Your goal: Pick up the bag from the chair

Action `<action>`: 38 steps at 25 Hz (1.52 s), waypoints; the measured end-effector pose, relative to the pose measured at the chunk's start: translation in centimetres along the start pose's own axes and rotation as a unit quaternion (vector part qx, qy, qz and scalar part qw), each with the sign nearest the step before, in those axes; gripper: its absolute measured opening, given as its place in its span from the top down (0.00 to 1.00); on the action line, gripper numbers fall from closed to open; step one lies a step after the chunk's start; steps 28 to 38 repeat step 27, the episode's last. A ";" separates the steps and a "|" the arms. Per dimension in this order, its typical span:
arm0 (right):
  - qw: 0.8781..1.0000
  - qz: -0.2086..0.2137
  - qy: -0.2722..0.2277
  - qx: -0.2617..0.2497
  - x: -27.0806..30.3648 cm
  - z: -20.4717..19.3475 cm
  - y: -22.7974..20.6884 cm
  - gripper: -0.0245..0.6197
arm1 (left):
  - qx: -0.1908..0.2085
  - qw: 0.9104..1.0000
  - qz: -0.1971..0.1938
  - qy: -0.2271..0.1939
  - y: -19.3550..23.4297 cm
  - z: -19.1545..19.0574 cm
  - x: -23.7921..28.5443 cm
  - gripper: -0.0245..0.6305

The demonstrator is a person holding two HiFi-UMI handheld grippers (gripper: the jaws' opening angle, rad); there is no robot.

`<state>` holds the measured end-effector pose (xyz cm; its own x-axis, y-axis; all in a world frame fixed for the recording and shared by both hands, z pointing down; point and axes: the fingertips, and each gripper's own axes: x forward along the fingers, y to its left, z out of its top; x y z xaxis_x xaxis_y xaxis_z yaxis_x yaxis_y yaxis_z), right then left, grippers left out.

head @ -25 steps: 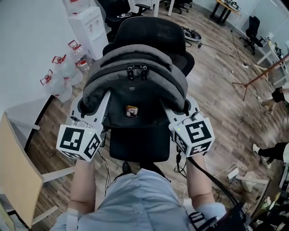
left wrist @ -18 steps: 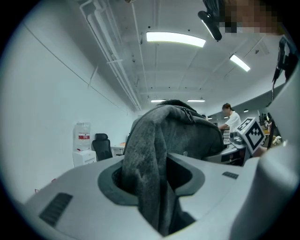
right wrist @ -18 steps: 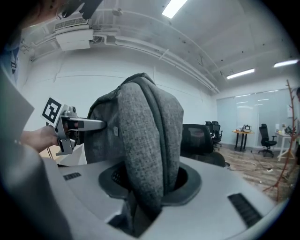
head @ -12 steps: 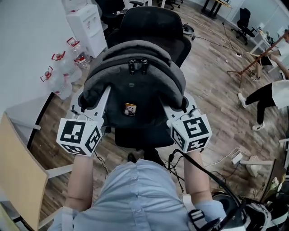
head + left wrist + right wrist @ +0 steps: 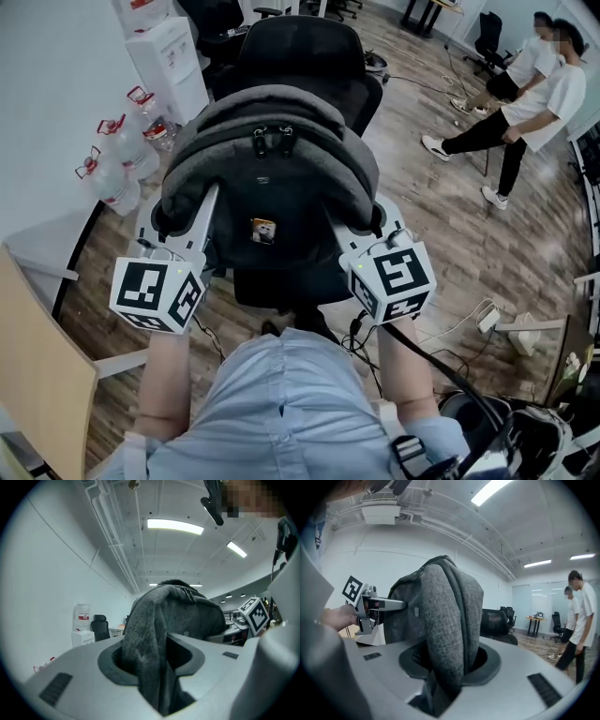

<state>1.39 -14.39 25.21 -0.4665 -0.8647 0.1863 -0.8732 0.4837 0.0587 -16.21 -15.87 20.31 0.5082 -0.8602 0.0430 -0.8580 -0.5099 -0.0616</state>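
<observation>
Holding: we have the bag gripped from both sides, one gripper low on each flank, with its zip pulls facing up.
Left gripper: the left gripper is clenched on a fold of the bag's grey fabric. Its own view shows that fold pinched between the jaws and running up into the bag's bulk.
Right gripper: the right gripper is closed the same way on the grey padded edge of the opposite side, and in its view the fabric fills the gap between the jaws.
Bag position: it hangs between the two grippers in front of the backrest of the chair. The black seat shows below the bag's lower edge, close to our body.
Done so far: as we judge it, the reach and the two-sided grasp are complete and the bag's weight seems to rest on the jaws. We cannot tell from above whether its underside is fully off the seat.
Left to do: raise it a little more and bring it away from the chair, so that it plainly hangs free.
Surroundings: the desk lies at our left, its near right corner well apart from the chair, with water bottles beyond its far edge. Two people stand far off to the right — not in our way.
</observation>
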 end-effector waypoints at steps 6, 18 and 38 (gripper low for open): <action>1.000 -0.002 -0.005 -0.006 -0.4 0.3 0.4 0.79 | 0.004 1.000 0.000 -0.003 -0.1 0.3 -0.5 0.71; 1.000 -0.005 -0.008 -0.006 -1.3 0.2 0.2 0.79 | 0.005 1.000 -0.003 -0.004 -0.9 0.5 -0.7 0.71; 1.000 -0.005 -0.003 -0.002 -0.5 0.5 0.1 0.79 | 0.004 1.000 -0.005 0.002 -0.3 0.6 -0.2 0.71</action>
